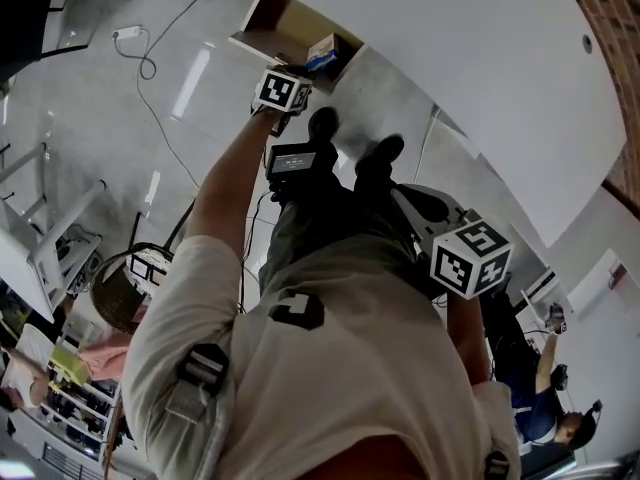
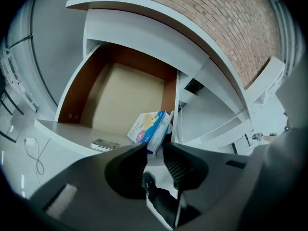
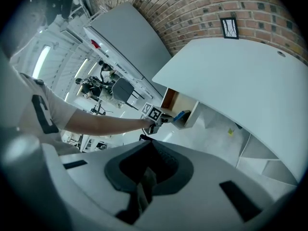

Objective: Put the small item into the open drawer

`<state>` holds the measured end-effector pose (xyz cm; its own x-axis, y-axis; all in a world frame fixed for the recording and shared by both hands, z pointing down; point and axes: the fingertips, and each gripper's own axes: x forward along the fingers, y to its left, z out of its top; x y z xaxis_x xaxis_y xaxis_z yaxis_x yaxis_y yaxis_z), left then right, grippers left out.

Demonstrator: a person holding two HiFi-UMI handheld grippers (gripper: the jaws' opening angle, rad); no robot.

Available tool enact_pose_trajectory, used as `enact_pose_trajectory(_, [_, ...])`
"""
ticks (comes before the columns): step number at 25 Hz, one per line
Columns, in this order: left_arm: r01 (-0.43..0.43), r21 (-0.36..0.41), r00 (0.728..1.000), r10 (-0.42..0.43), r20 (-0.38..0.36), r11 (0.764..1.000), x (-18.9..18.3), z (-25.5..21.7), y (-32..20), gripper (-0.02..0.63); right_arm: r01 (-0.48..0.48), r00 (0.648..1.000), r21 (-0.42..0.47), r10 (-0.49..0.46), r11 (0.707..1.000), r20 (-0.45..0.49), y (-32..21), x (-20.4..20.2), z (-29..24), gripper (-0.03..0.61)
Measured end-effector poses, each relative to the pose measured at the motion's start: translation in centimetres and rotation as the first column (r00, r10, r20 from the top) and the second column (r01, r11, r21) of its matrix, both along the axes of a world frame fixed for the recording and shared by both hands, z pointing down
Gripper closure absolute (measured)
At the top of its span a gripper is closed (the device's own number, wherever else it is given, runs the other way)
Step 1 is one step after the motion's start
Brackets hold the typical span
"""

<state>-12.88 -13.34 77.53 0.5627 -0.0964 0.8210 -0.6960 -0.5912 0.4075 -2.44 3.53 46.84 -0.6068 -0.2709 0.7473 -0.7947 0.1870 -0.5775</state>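
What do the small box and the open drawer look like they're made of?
Small box: likely printed cardboard, slightly glossy, going by its sharp folded edges and colour print. Drawer: probably laminated board, judging by its matte brown sides, flat pale tan floor and white front.

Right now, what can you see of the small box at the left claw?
The small box looks like thin cardboard, white with blue edges, a yellow picture and a pink round mark. It stands tilted on end in the front right corner of the open drawer, leaning toward the drawer's brown right wall. Its lower end sits right at the tips of the left claw, whose jaws stand apart; whether they touch it I cannot tell.
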Motion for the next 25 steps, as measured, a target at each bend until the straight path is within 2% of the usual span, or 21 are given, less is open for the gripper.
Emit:
enact_pose_trajectory(2, [0.004,-0.005,1.0,-0.004,0.007,1.0,-0.5,-0.4,-0.1,0.488,0.012,1.0,0.014,-0.012,1.0,-0.002,-0.3,-0.4,-0.1,0.577])
enact_pose_trajectory(7, [0.01,0.024,1.0,-0.011,0.025,1.0,-2.7,-2.5,-0.4,0.459,0.06,0.998,0.087,-0.061,0.994,0.015,-1.0,-1.9,-1.4,0.577])
enact_pose_trajectory(11, [-0.025,0.067,0.999,0.028,-0.041,0.997,-3.7,-7.2,-0.7,0.459,0.115,0.993,0.166,-0.117,0.979,0.003,-1.8,-2.8,-2.8,0.577])
enact_pose_trajectory(15, [-0.054,0.187,0.988,0.08,-0.133,0.981,-4.4,-15.4,-0.3,0.459,0.117,0.993,0.242,-0.121,0.963,0.003,-3.0,-3.1,-4.4,0.577])
enact_pose_trajectory(17, [-0.055,0.255,0.978,0.103,-0.18,0.965,-4.2,-19.8,0.4,0.474,0.093,0.994,0.273,-0.104,0.958,0.026,-3.7,-3.2,-5.2,0.577])
enact_pose_trajectory(21, [-0.059,0.36,0.963,0.147,-0.224,0.931,-3.9,-26.2,2.8,0.583,0.062,0.994,0.327,-0.087,0.943,0.063,-4.7,-3.4,-6.8,0.577])
enact_pose_trajectory(25, [-0.02,0.396,0.938,0.155,-0.311,0.918,-2.2,-31.5,6.2,0.593,0.055,0.994,0.378,-0.087,0.924,0.067,-3.9,-3.0,-9.0,0.577])
